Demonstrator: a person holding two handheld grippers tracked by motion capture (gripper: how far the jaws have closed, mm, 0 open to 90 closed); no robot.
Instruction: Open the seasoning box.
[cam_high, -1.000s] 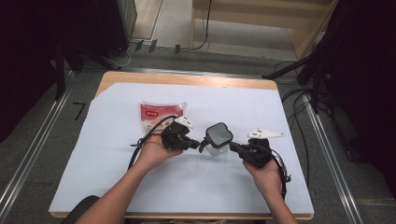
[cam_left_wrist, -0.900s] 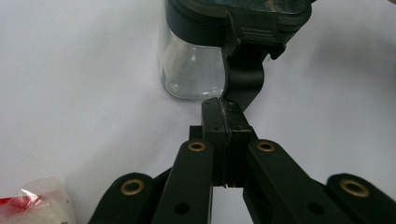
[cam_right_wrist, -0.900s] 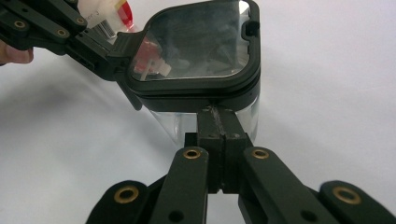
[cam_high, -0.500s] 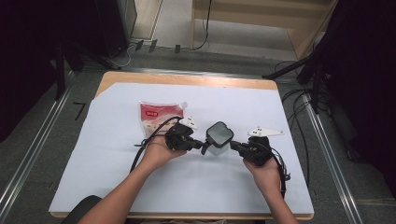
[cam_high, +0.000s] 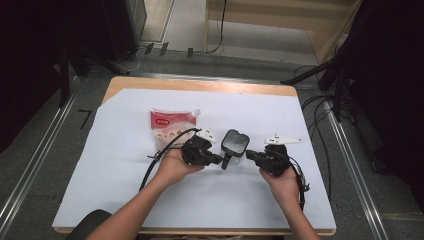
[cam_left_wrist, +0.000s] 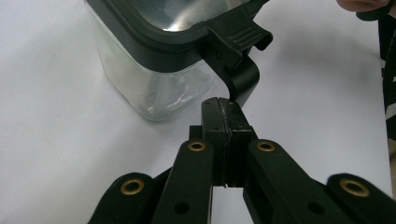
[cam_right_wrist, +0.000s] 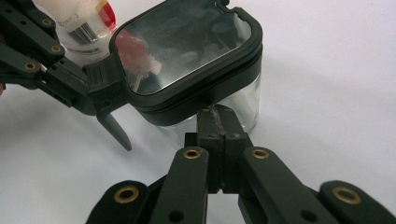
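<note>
I took the clear jar (cam_high: 234, 145) with its black-rimmed lid as my landmark; it stood near the middle of the white sheet (cam_high: 100, 165) covering the table.

Farthest to the jar's left lay the red-and-white pouch (cam_high: 169, 126), flat on the sheet, just beside the jar and slightly behind it. Next came my left gripper (cam_high: 220, 160), held in the left hand (cam_high: 172, 167), reaching in from the jar's left. In the left gripper view its jaws were pressed together with nothing between them, their tips right at the black latch (cam_left_wrist: 240, 70) that hung down from the lid's edge; whether they touched it, I couldn't tell.

On the jar's right side sat my right gripper (cam_high: 248, 155), in the right hand (cam_high: 282, 180). In the right gripper view its jaws were also closed on nothing, tips up against the jar's glass wall just under the lid rim (cam_right_wrist: 205, 100).
</note>
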